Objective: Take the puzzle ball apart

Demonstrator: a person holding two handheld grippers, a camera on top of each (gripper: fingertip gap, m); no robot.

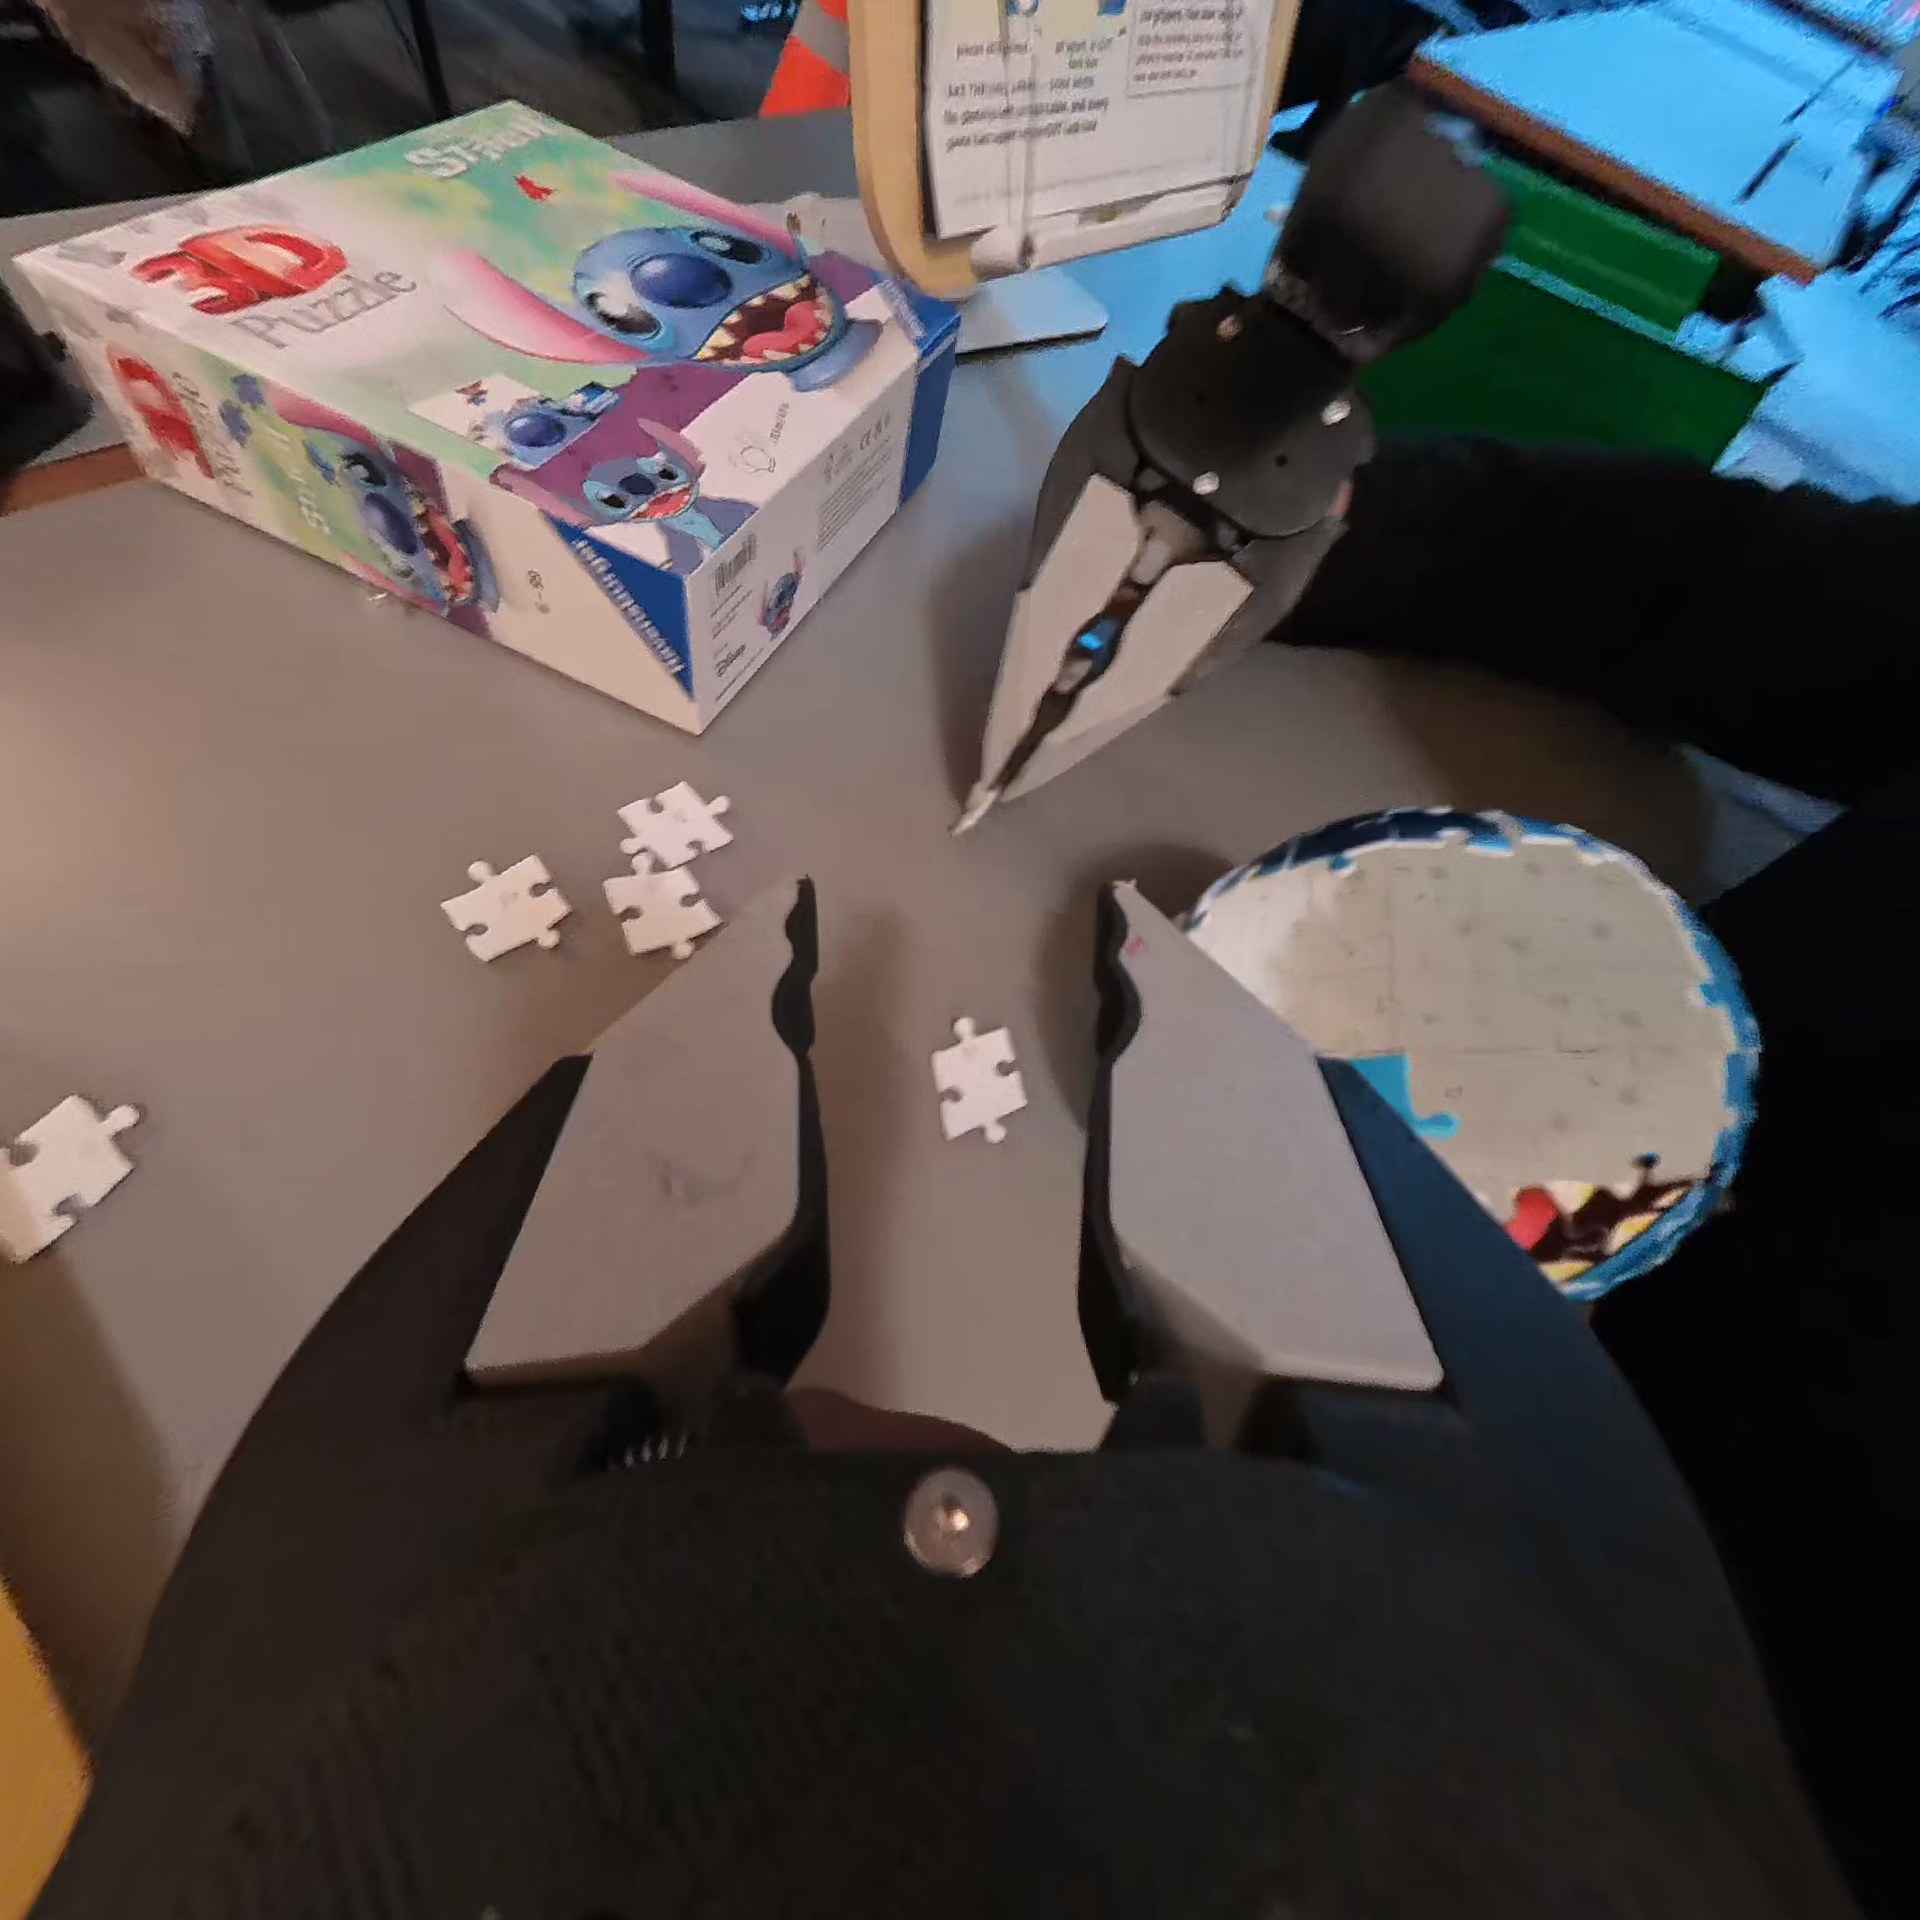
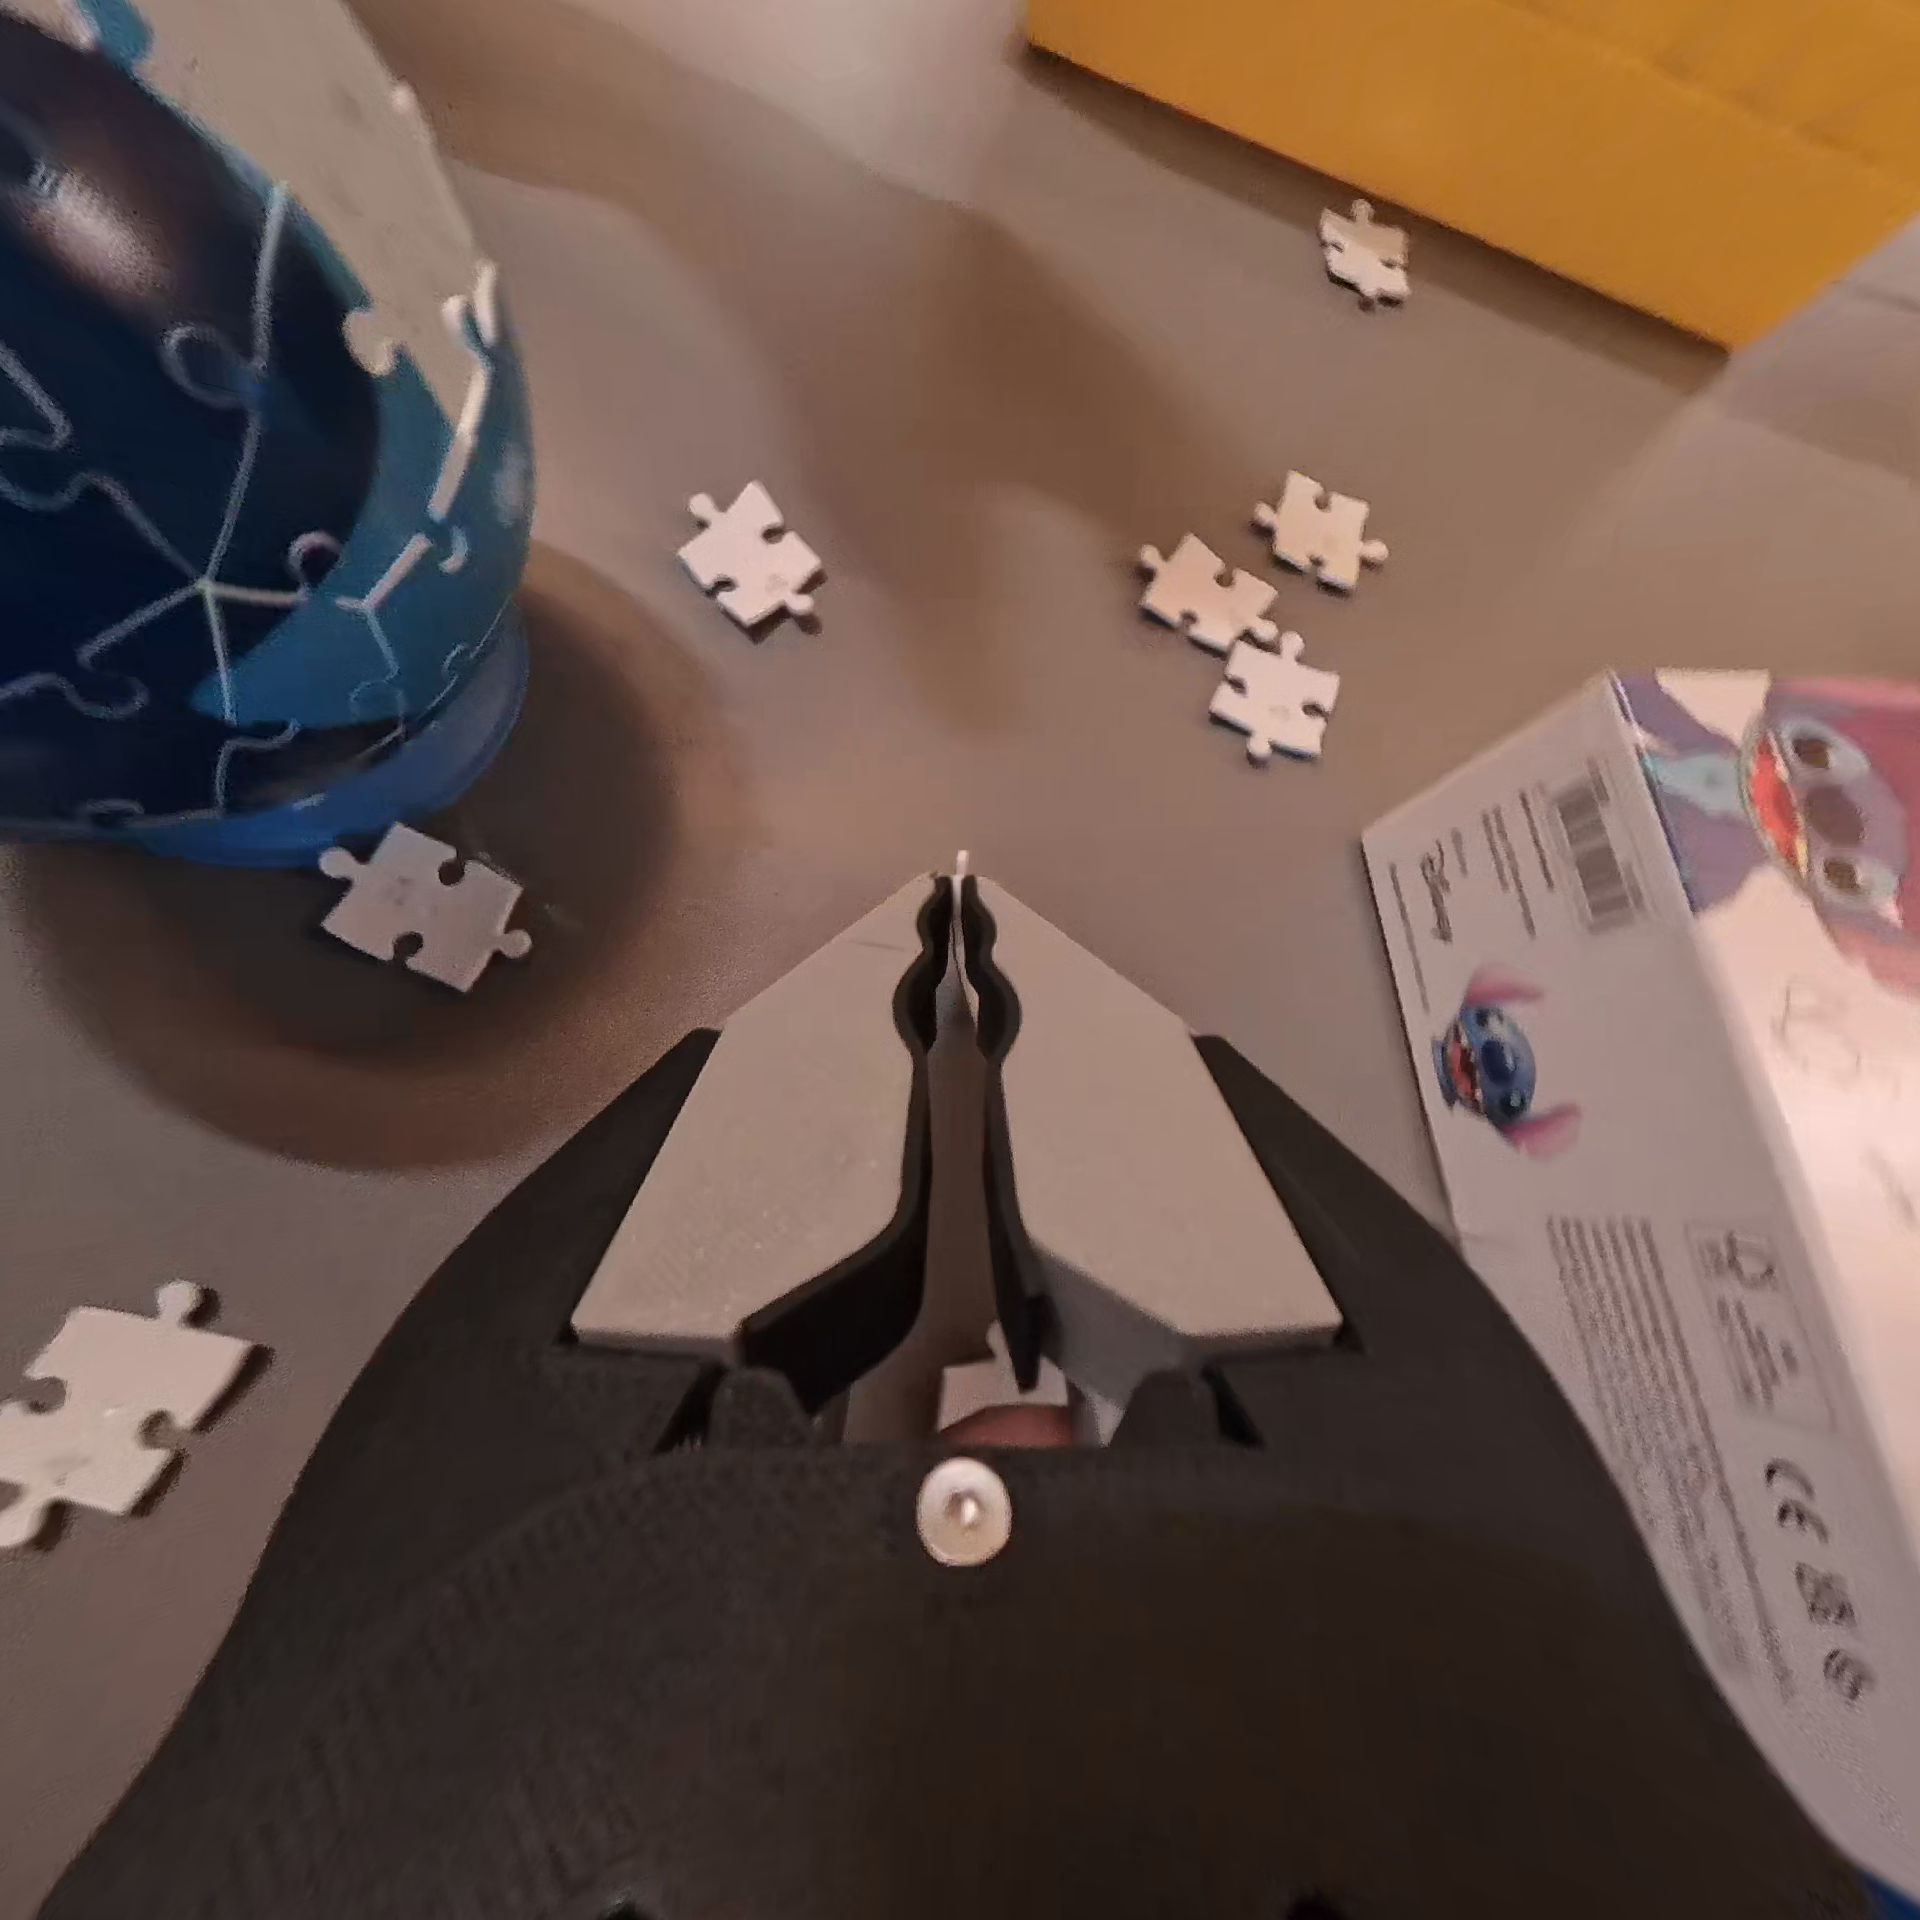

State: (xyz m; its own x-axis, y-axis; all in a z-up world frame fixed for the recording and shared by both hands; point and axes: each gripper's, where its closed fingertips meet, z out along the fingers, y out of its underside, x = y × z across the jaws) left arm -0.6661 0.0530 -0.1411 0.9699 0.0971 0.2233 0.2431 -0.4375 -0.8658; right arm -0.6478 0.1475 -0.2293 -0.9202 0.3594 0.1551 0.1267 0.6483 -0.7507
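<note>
Most of the puzzle ball (image 1: 1475,1049) is still assembled: it sits on a blue ring base on the desk (image 1: 260,727) as an open bowl, its top cap gone and a jagged rim of tabs left all round. The opening faces up, tilted somewhat, so the pale inside shows in the left wrist view; being round, it has no real long axis, only the axis through the opening and the base. Many rows of interlocked blue pieces remain, so the task looks, by my judgement, well under half done.

Several loose pieces lie pale side up near the ball: one piece (image 2: 424,906) touches the base, a single piece (image 1: 979,1081) lies just beside the ball, and a cluster of three (image 1: 592,883) lies farther from it, toward the puzzle box (image 1: 499,405).

Beside the ball, the right gripper (image 2: 954,883) has its jaws pressed together on a thin puzzle piece held edge-on, a white sliver showing at the tips, pointing down at the desk between ball and box. The left gripper (image 1: 961,904) hovers next to the ball with jaws wide apart and nothing between them. Beyond the box stands a paper holder (image 1: 1039,135).
</note>
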